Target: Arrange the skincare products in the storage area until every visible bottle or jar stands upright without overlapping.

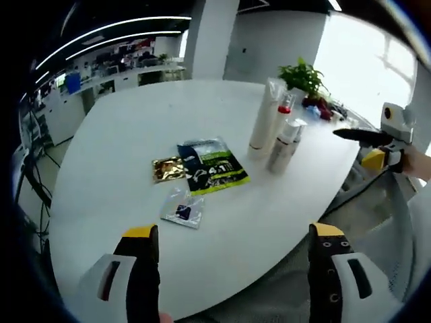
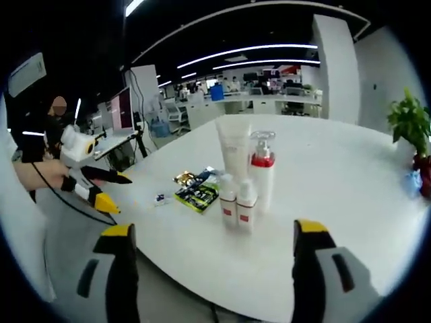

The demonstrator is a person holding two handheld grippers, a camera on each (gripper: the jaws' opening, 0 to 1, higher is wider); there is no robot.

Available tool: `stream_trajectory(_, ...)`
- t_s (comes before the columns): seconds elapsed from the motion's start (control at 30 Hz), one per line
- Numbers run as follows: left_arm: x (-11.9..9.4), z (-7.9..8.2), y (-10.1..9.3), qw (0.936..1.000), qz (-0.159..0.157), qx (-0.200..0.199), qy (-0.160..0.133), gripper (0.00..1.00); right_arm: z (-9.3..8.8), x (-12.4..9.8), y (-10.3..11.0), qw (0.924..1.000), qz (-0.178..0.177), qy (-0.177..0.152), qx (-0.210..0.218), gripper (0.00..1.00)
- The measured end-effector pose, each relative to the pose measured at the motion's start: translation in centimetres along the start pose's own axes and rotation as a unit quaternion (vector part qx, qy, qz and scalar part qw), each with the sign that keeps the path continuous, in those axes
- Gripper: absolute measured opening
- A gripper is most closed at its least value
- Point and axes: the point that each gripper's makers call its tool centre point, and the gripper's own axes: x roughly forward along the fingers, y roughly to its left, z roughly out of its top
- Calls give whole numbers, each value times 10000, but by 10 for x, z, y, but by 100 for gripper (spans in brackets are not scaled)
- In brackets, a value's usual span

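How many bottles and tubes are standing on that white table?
4, clustered together: a tall white tube, a pump bottle beside it, and two small bottles in front. Others could be hidden behind them.

Left handheld gripper (image 1: pixel 236 259): two black jaws with yellow tips, white-grey moulded housings with dark slots. Right handheld gripper (image 2: pixel 210 259): same build, black jaws, yellow tips, pale grey housings. Thin black cable (image 2: pixel 57 195) trailing beneath the left unit's white body.

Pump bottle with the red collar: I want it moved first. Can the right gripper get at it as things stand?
Probably not directly: two small bottles stand in front of the pump bottle; the right gripper is open.
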Motion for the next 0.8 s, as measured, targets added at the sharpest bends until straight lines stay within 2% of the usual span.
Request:
stream_trajectory(0.23,1,3,4,9999,128,-31,-22,91,-4,1,-1,10000,6,12,1,97)
stream_trajectory(0.47,11,0,9,9994,292,-78,147,96,-7,2,-2,10000,-25,16,-38,95)
stream_trajectory(0.63,21,7,7,9991,336,-171,176,97,-7,3,-2,10000,-54,-10,-81,93)
stream_trajectory(0.73,32,14,2,9994,236,-157,175,97,-7,3,-3,10000,-64,-27,-58,92)
stream_trajectory(0.8,41,26,0,9997,211,-81,-17,97,-7,3,-3,10000,-65,-21,-68,92)
